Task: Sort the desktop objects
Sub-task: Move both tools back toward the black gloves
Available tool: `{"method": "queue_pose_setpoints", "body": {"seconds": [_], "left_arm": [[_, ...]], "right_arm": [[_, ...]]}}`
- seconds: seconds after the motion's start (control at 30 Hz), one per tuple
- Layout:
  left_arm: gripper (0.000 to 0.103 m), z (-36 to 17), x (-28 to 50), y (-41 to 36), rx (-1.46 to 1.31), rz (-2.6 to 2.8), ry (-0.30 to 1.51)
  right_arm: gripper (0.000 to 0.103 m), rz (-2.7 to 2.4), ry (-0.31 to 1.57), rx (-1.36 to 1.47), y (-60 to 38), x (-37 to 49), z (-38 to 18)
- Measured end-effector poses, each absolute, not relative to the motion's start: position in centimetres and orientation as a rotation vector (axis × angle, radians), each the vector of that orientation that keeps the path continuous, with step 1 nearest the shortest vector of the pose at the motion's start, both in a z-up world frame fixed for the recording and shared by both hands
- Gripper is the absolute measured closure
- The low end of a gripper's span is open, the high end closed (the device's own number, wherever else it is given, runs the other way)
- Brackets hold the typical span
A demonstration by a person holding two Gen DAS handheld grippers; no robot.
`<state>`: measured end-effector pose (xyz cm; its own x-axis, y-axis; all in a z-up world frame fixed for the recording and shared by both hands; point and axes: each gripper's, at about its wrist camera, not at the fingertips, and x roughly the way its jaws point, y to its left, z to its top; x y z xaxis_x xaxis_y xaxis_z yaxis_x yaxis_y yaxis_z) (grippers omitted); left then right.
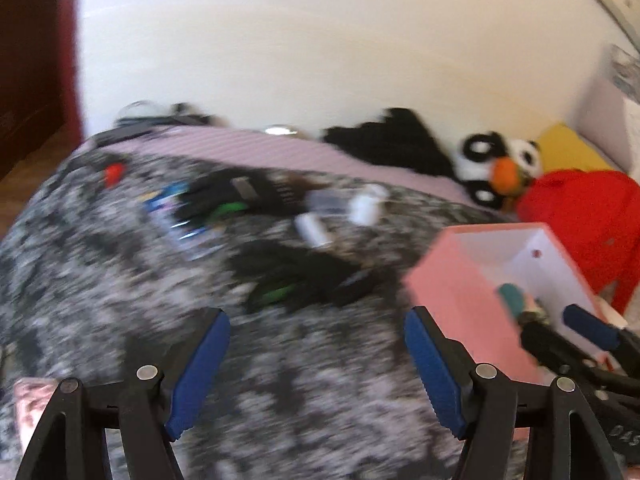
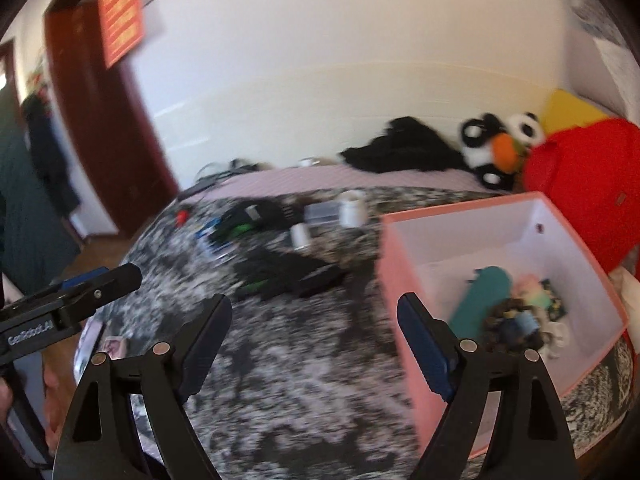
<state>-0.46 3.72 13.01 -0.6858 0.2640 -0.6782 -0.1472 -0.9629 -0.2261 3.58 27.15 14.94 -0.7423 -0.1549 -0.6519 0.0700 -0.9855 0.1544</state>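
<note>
Pink box [image 2: 404, 280] upright, opening up; both grippers' jaws spread, empty.

Soft daylight is filling both views, and the white wall [image 1: 320, 40] is glowing bright without harsh glare. Motion blur is smearing nearly everything: the speckled blanket [image 1: 120, 280] is dissolving into streaks, and the small things at its centre are losing their outlines. Fisheye bending is curving the door [image 2: 100, 120] at 10 o'clock in the right wrist view, where dark vignetting is closing in at the corners. Shadows are staying faint and soft under the pink box [image 2: 400, 300].
</note>
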Motion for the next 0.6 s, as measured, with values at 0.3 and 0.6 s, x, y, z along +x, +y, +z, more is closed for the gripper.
{"method": "queue_pose_setpoints", "body": {"seconds": [0.3,0.6], "left_arm": [[0.027,7.6,-0.9,-7.5,-1.238,2.788,-0.367],[0.027,1.8,-6.2,-7.4,-1.348,2.712,-0.426]], "right_arm": [[0.015,-2.729,-0.136,1.13,19.9,0.6,10.5],[0.015,-2.707,-0.165,1.285,19.5,-5.7,3.9]]}}
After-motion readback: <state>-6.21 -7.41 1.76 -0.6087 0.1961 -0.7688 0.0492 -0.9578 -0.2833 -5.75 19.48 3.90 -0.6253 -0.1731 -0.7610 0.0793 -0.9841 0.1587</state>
